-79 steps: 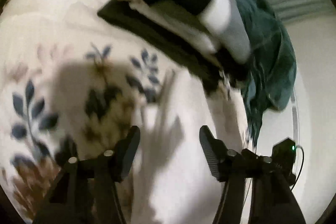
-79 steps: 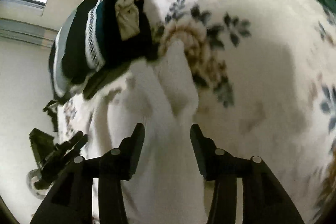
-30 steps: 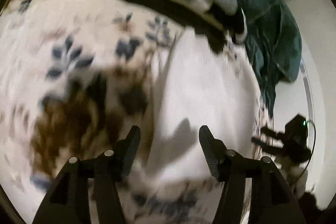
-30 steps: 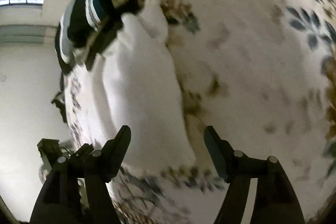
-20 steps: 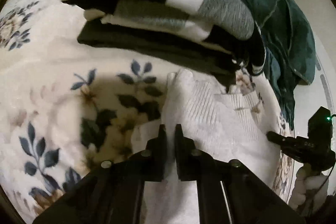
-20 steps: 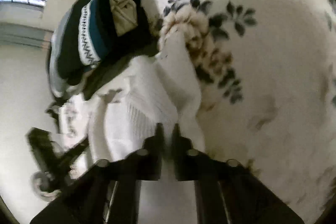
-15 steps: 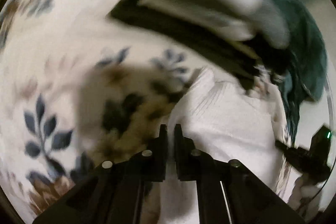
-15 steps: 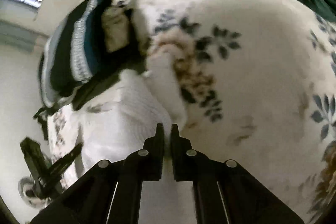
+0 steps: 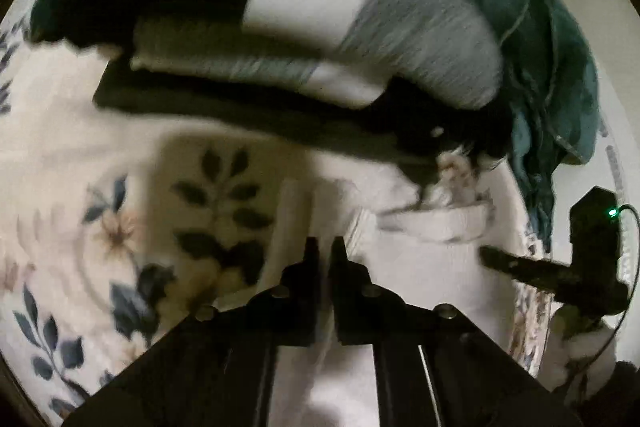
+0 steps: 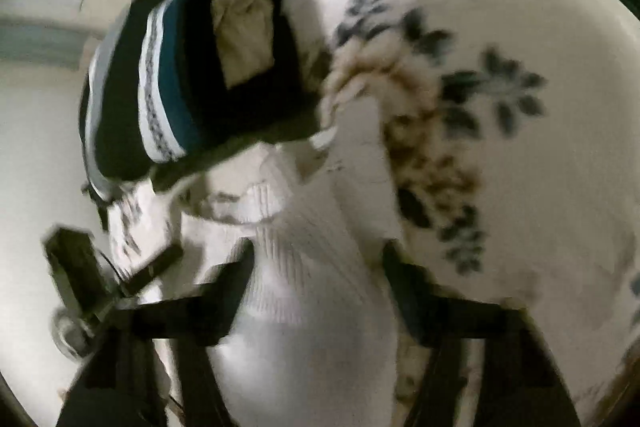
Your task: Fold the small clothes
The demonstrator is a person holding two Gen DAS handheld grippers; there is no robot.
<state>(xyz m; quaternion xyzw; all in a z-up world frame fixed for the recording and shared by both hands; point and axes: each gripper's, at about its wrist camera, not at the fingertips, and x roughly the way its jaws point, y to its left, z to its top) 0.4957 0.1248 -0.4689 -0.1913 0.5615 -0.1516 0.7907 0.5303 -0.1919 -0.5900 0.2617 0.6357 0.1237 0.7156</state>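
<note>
We see a floral bedspread (image 9: 80,163) filling most of both views, cream with dark blue leaves and brownish blooms, its print smeared by blur. At its far edge lies a dark teal blanket (image 9: 560,67), cut off by the lens rim in the right wrist view.

Next in size is a stack of folded clothes (image 9: 280,39): a black and teal piece on top with a white and grey band, paler layers under it, and a flat dark piece at the bottom. From the right wrist view the same stack shows a patterned white stripe and a beige item tucked into it; we cannot tell what that item is.

The white ribbed garment (image 10: 304,307) lies on the bedspread just in front of the stack, its far end reaching under the stack's dark bottom edge, so that part is hidden. Its near part runs out of both frames beneath the grippers.

The left gripper (image 9: 324,251) has its fingers pressed together on a fold of the white garment near its left edge. The right gripper (image 10: 316,263) has its fingers spread wide, with the garment's ribbed cloth between and beneath them; blur keeps us from telling whether the tips touch it.
</note>
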